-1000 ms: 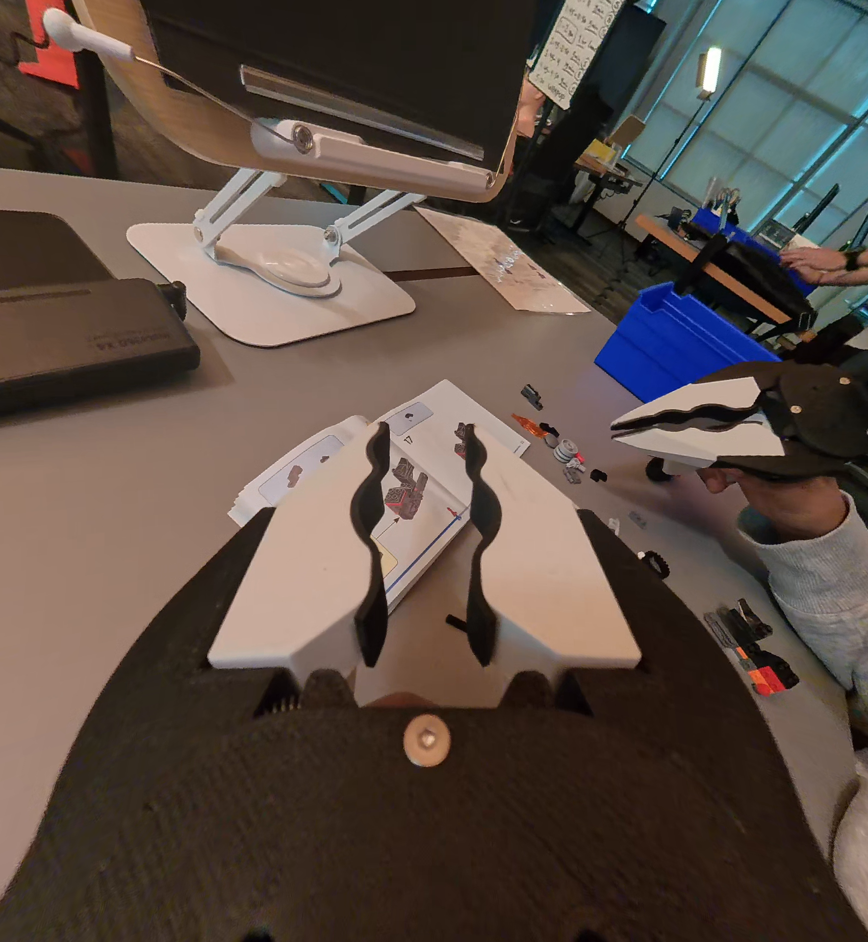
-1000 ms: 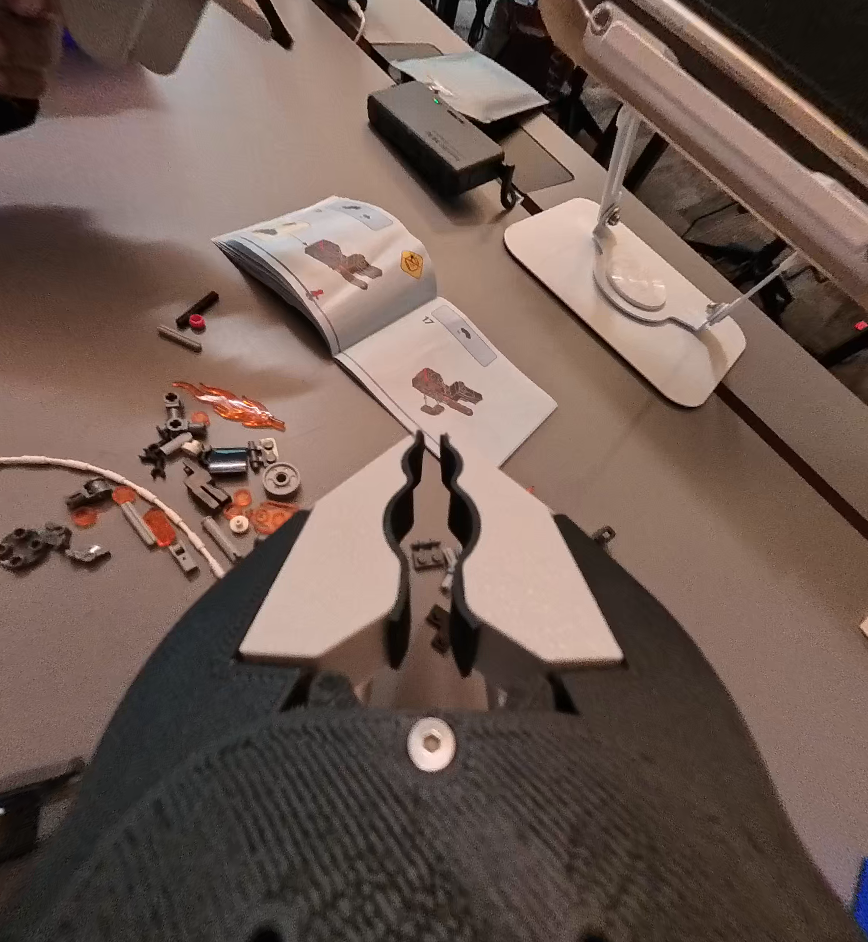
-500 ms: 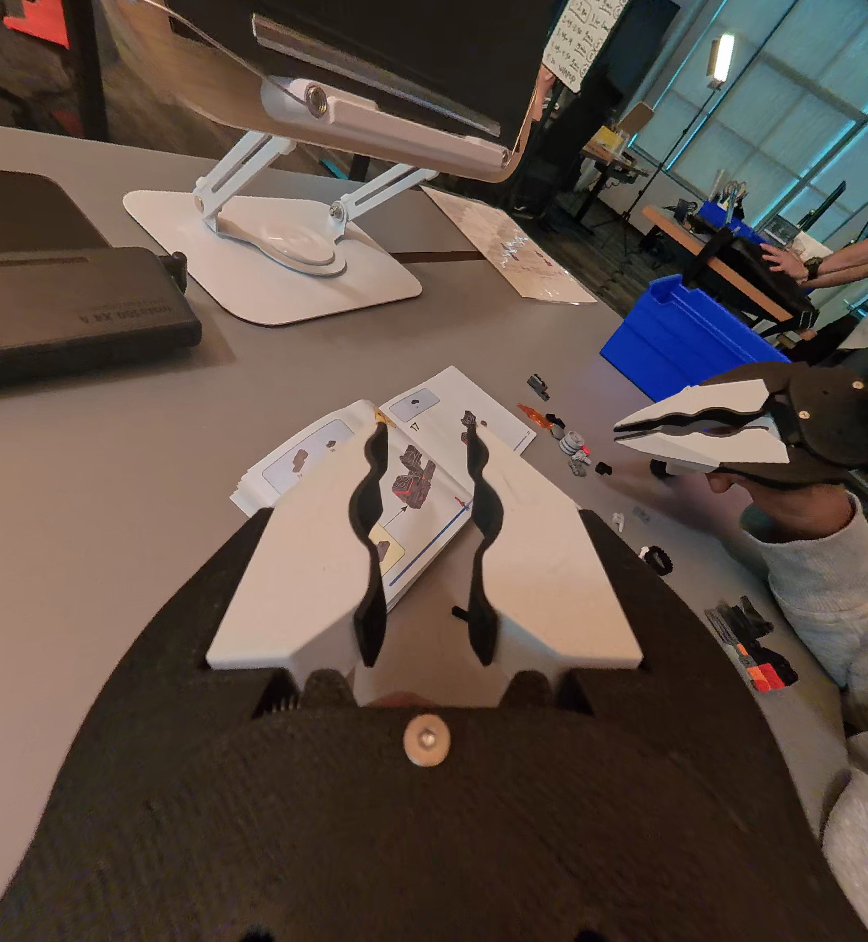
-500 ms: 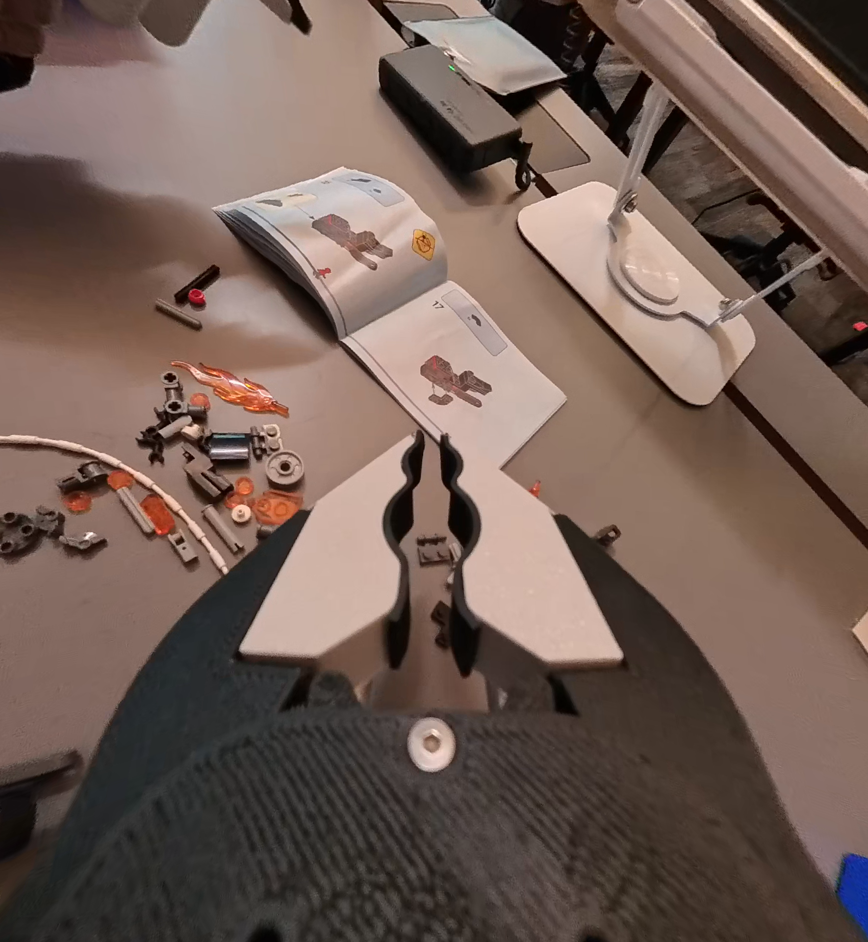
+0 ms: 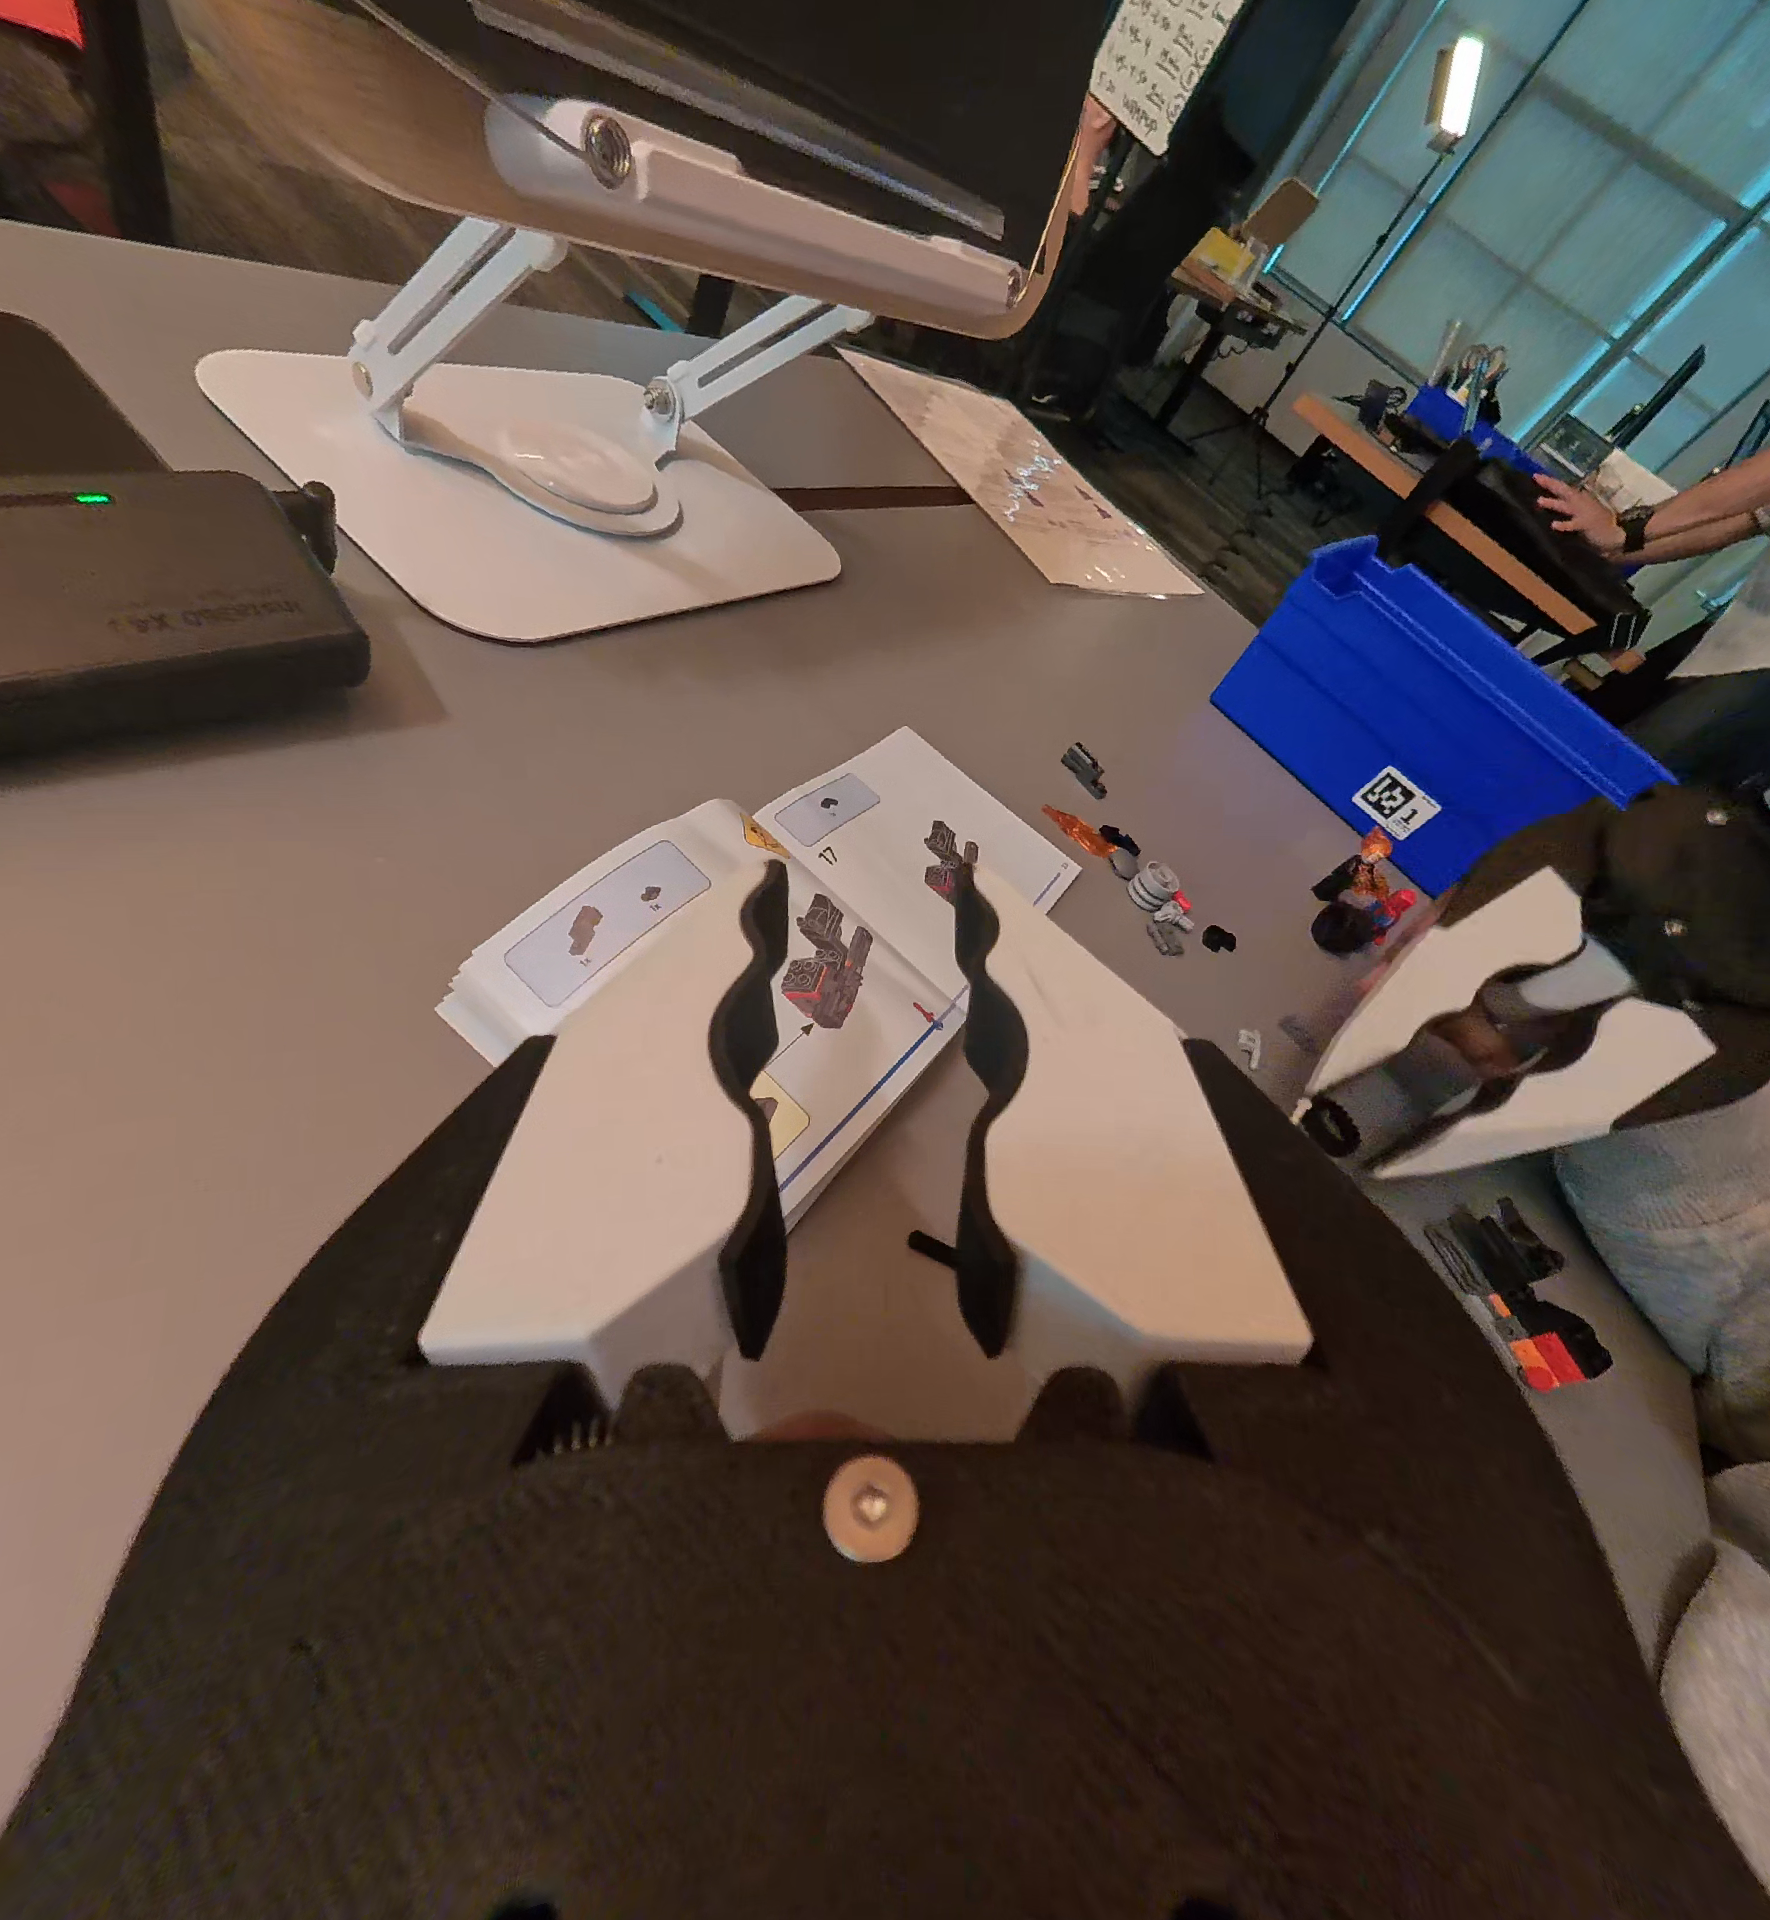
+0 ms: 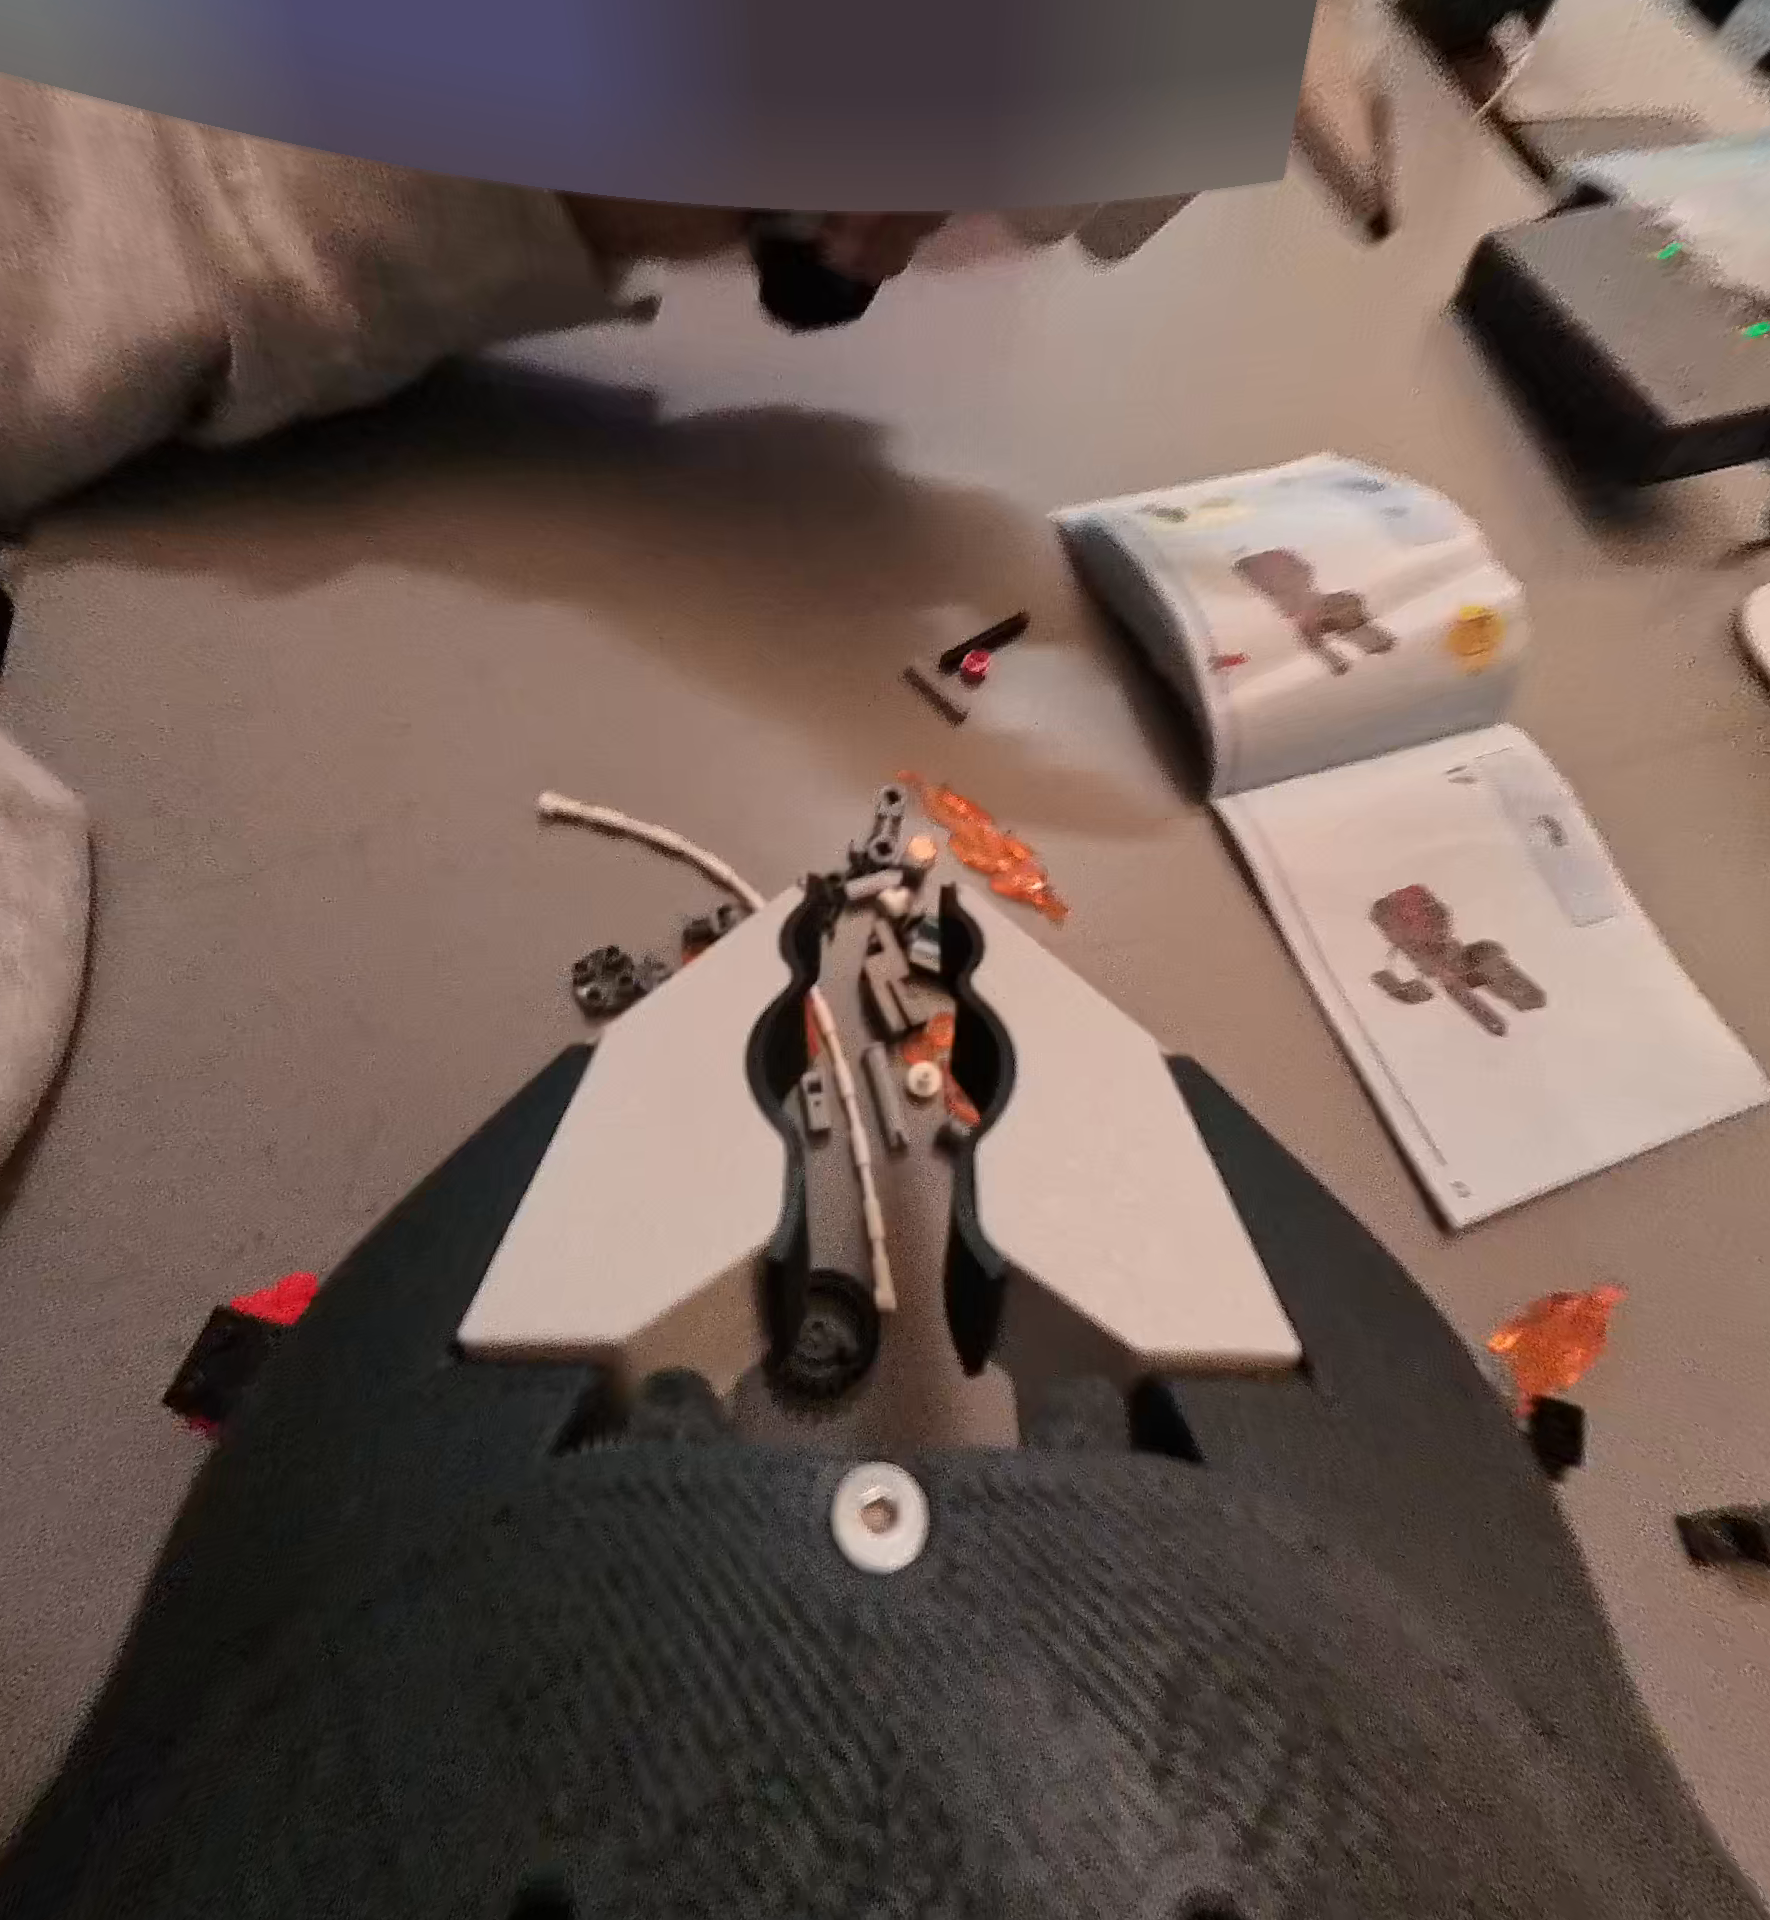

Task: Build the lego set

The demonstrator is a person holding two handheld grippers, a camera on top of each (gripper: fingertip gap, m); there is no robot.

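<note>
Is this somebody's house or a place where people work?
Probably a shared workroom or lab, not a house: a grey table with a monitor stand, a blue storage bin, and more workbenches by big windows.

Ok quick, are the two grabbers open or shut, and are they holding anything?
Left gripper: open, holding nothing, above the booklet.
Right gripper: open, holding nothing, over the loose pieces.
</note>
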